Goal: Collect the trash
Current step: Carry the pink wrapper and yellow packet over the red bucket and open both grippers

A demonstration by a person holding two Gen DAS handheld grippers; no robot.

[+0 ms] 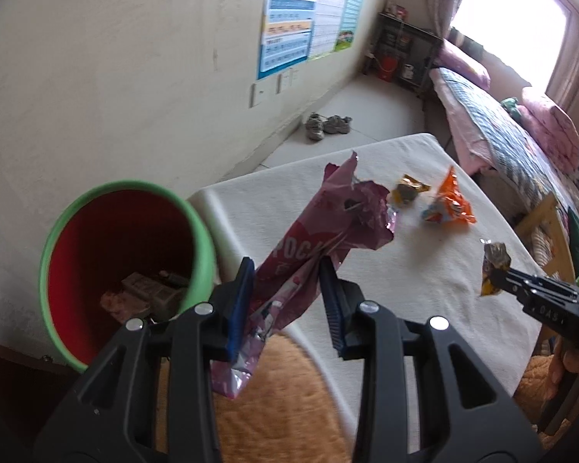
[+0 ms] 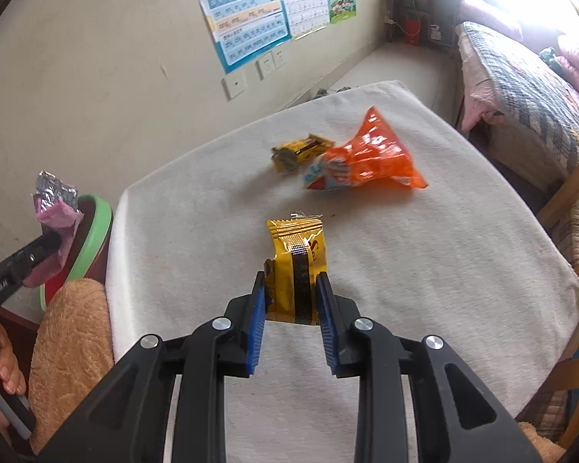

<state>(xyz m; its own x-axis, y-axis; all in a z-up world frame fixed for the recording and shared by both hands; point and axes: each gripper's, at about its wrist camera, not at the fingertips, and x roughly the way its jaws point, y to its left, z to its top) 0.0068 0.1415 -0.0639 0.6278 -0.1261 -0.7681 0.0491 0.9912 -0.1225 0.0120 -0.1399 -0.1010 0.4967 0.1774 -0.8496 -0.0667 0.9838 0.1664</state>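
Trash bin (image 1: 127, 270), green rim, sits left of table (image 1: 405, 270). Left gripper (image 1: 285, 301) looks only loosely closed on pink wrapper (image 1: 328, 223), held beside the rim, not over it, so it may slip or drop outside. Right gripper (image 2: 291, 305) clamps gold wrapper (image 2: 295, 258) above table; thin foil may slide out. Orange bag (image 2: 370, 158) and yellow wrapper (image 2: 297, 150) lie uncollected.

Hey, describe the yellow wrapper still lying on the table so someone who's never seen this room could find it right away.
Start at the white cloth-covered table and look toward its far side, near the wall with the posters. There a crumpled yellow foil wrapper lies right beside a larger orange plastic snack bag, on the side nearer the wall. Unlike the other yellow foil packet, it sits on the table, not between gripper fingers.
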